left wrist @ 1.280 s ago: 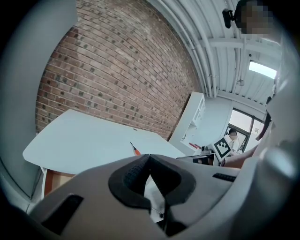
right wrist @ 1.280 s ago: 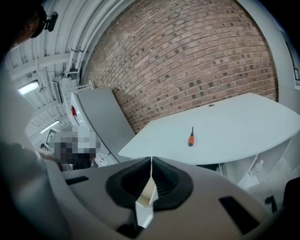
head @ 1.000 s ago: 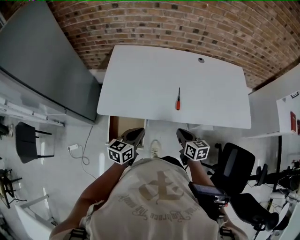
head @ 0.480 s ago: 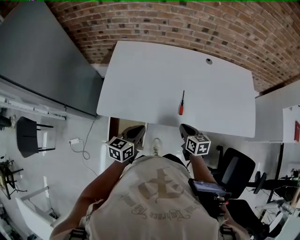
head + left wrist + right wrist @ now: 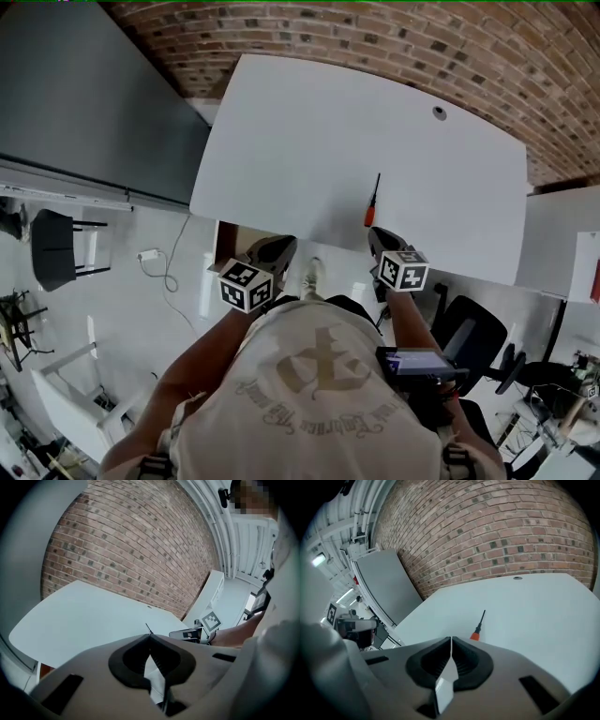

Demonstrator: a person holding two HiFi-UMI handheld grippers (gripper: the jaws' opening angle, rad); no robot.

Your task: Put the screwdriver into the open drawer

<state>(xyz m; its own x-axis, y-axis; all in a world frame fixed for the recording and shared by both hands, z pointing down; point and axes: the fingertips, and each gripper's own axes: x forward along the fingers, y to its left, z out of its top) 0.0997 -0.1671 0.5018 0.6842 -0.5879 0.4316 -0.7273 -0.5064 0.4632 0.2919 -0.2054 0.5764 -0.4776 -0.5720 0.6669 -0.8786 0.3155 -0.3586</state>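
Observation:
A screwdriver [image 5: 371, 204] with an orange handle and black shaft lies on the white desk [image 5: 309, 141] near its front edge, handle toward me. My right gripper [image 5: 381, 238] hovers just short of the handle, jaws shut and empty; in the right gripper view the screwdriver [image 5: 477, 627] lies just past the closed tips [image 5: 451, 639]. My left gripper [image 5: 279, 247], also shut with nothing in it, hangs at the desk's front edge beside the open drawer [image 5: 236, 246], whose brown inside shows under the desk's left end. In the left gripper view the tips [image 5: 150, 635] meet.
A brick wall [image 5: 394, 42] runs behind the desk. A grey panel [image 5: 84, 94] stands to the left and a white cabinet [image 5: 562, 239] to the right. A black office chair [image 5: 473, 328] is at my right, and a cable [image 5: 167, 272] lies on the floor.
Both grippers have moved forward and down toward the desk's front edge. The right one has drawn close to the screwdriver's handle. The screwdriver has not moved on the desk.

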